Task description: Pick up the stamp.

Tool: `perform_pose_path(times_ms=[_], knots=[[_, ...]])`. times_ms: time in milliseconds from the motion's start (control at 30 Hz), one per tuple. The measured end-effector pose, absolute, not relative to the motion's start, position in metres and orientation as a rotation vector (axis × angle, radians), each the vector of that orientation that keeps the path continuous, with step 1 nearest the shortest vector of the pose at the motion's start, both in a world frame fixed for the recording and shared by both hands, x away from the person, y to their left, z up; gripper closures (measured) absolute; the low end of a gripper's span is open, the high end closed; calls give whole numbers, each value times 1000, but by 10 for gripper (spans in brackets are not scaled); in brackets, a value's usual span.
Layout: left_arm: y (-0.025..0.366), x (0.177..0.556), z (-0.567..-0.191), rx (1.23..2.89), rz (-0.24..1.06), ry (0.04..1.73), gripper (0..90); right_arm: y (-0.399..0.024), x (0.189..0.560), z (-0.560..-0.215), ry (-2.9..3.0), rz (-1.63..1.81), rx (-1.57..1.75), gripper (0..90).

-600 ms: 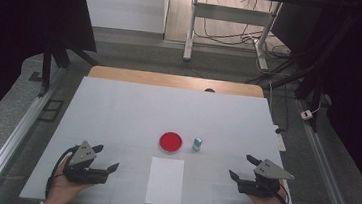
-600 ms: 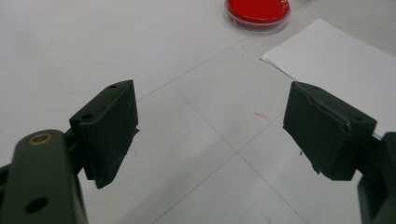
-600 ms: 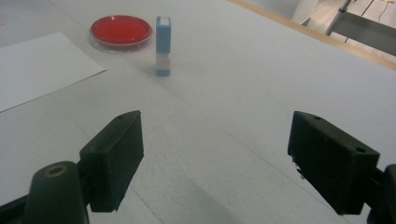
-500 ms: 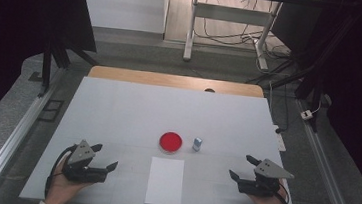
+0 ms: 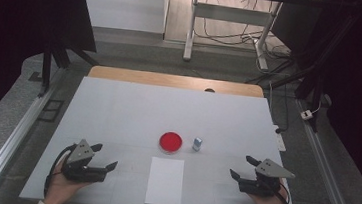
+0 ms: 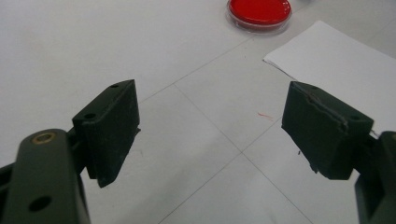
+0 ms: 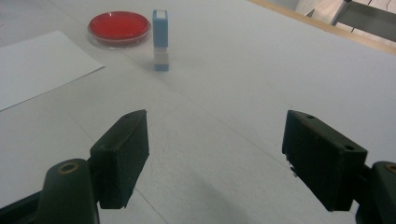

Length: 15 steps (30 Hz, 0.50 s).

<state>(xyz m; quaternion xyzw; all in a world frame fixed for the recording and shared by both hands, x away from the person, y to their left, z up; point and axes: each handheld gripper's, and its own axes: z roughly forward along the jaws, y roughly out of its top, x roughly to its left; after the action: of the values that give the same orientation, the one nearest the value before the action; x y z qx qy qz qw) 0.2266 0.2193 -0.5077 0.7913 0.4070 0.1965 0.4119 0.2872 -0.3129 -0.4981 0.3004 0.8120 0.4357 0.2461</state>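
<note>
— Nearest the person, left gripper and right gripper rest with jaws spread, empty; white sheet between them.

— Farther off, upright blue stamp just right of red dish; a hasty grab might topple it.

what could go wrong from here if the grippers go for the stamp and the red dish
1. The small blue stamp stands upright and narrow, close beside the red dish; a jaw brushing it would likely tip it over.
2. The white paper sheet lies loose and flat on the table; the left gripper, open beside it, could drag or crease it in passing.
3. The right gripper is open; a wide approach may knock the dish too.
</note>
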Motion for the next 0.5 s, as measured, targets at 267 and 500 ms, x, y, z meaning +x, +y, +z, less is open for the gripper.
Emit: perform_pose_path(times_ms=[267,500], knots=[[218,228,-506,1989,494,1017,191,-311,288,-498,2228,1174,827,231],[216,228,-505,1984,501,1016,197,-309,288,-494,2221,1172,826,238]])
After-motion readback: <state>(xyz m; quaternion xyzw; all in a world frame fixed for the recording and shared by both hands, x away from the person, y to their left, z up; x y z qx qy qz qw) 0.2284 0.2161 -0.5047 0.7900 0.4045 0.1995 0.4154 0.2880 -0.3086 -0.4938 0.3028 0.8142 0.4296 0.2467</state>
